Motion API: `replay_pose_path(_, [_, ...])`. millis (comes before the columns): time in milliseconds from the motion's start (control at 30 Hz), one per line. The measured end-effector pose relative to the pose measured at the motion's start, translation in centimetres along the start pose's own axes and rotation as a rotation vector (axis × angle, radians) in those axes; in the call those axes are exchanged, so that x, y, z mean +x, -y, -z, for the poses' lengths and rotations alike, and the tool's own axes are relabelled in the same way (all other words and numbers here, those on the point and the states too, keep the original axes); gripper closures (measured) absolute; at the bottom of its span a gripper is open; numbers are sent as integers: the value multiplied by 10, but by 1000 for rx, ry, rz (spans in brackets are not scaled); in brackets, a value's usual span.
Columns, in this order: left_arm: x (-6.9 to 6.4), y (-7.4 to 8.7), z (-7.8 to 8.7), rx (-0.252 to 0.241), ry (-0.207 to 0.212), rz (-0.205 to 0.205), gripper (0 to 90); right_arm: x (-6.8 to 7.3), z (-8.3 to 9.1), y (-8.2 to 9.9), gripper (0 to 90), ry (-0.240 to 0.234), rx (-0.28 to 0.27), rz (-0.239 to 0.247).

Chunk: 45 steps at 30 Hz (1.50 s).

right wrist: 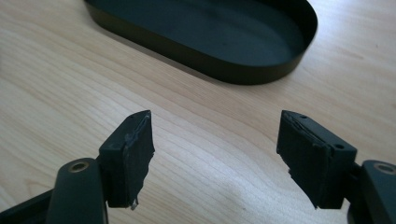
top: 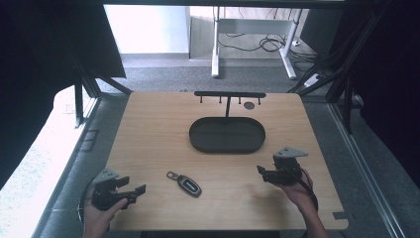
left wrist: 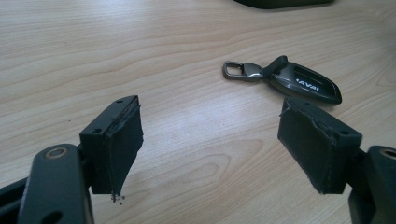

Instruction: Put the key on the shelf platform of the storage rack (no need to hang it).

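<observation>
1. While the key fob (top: 189, 185) lies flat on the wooden table (top: 148, 129), its long axis runs on a slant in the high view: the metal clip end points toward the table's far-left, and the dark body end points toward your near edge and to the right.
2. In the left gripper view the fob (left wrist: 299, 83) sits just beyond the right-hand jaw, with its silver clip (left wrist: 240, 71) leading to the left and the lettered body trailing to the right.
3. Taking the fob as your landmark, the oval black tray (top: 227, 135) lies beyond it and a little to its right, well apart from it. The tray holds nothing; its dark floor is bare in the right gripper view (right wrist: 224, 32).
4. A black hook rack (top: 229, 94) rises at the tray's far edge, farther from the fob.
5. Your left gripper (top: 130, 190) sits to the left of the fob, near it but not touching, jaws wide apart with only table between them (left wrist: 210, 140).
6. Your right gripper (top: 262, 171) sits well to the right of the fob, jaws partly spread and gripping nothing (right wrist: 215, 149).
</observation>
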<state>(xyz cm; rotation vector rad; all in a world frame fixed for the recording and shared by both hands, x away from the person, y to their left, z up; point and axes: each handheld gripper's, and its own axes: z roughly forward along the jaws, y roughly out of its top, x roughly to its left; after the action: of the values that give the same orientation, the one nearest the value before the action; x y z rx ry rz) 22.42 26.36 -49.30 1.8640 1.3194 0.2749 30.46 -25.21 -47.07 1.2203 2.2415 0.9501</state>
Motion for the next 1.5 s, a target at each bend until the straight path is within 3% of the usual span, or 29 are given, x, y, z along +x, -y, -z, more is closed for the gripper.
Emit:
replay_pose_path(300, [-2, 1, -4, 13, 10, -5, 223, 19, -1, -24, 307, -4, 13, 73])
replay_pose_path(533, [-3, 1, -6, 20, 12, -8, 223, 28, 0, -38, 329, -46, 9, 95])
replay_pose_path(800, [-4, 2, -8, 27, 16, -13, 223, 43, -3, -53, 340, -92, 63, 111])
replay_pose_path(1500, [-7, 2, -9, 34, 26, -20, 223, 92, -29, -68, 349, -198, 141, 208])
